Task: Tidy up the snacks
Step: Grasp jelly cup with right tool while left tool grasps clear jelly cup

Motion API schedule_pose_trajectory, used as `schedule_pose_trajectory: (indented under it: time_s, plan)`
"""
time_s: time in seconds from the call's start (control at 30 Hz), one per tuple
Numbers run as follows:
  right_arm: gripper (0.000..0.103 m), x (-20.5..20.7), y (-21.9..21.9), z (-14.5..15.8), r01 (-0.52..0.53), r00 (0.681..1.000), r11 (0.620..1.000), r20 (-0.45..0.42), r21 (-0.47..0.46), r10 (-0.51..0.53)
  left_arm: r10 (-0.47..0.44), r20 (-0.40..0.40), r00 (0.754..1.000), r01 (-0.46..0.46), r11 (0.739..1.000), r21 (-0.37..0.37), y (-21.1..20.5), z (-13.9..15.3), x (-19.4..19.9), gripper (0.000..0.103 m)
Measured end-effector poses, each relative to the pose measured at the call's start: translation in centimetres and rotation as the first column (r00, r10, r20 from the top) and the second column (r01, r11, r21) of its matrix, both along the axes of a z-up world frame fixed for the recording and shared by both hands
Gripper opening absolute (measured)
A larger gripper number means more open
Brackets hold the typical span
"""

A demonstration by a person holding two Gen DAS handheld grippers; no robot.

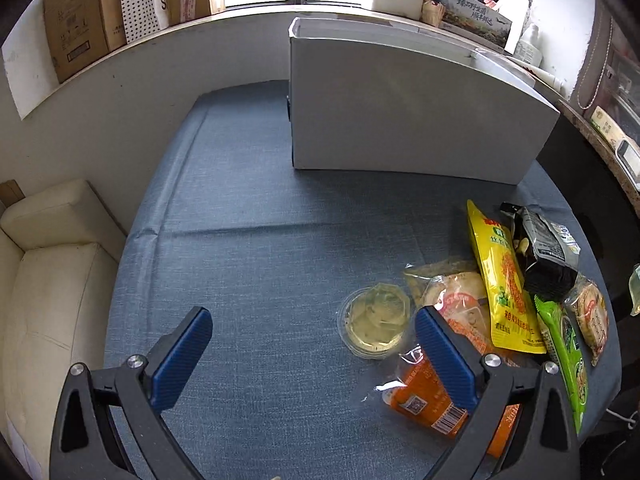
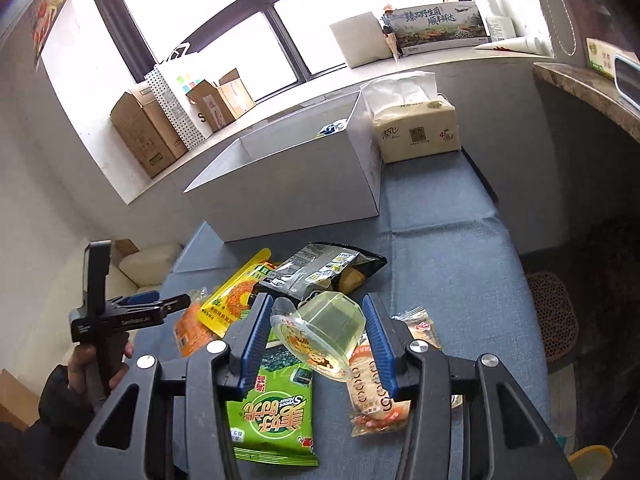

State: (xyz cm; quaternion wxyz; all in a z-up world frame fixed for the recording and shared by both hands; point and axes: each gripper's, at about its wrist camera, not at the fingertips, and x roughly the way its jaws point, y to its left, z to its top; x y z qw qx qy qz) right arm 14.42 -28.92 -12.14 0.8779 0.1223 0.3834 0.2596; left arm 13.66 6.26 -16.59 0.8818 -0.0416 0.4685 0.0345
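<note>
The jelly cup (image 2: 320,332), clear, rigid and probably slippery, sits tilted between the blue pads of the right claw (image 2: 316,344), lid rim toward seven o'clock; the pads flank its faceted walls, but whether they truly pinch it I cannot tell. It looks light, best taken across the body, not the thin lid. Beneath lie the green packet (image 2: 272,412) and biscuit pack (image 2: 372,392); the white box (image 2: 288,184) stands at twelve o'clock on the desk (image 2: 448,264). The left claw (image 1: 314,354) gapes wide, empty, a second jelly cup (image 1: 376,326) near its right finger.
</note>
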Motion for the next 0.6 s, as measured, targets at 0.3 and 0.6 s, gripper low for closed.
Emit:
schedule_pose_trajectory:
  time_s: [0.3, 0.6]
  plan:
    - [0.051, -0.3, 1.1, -0.7, -0.011, 1.0, 1.0, -0.013, -0.016, 0.011, -0.034, 0.008, 0.999, 0.034, 0.999, 0.011, -0.7, -1.5, 1.1, 0.04]
    - [0.051, -0.2, 2.4, -0.7, -0.044, 0.999, 0.999, -0.012, -0.02, 0.044, -0.063, 0.082, 0.995, 0.066, 0.997, -0.035, -0.4, 1.8, -0.7, 0.039]
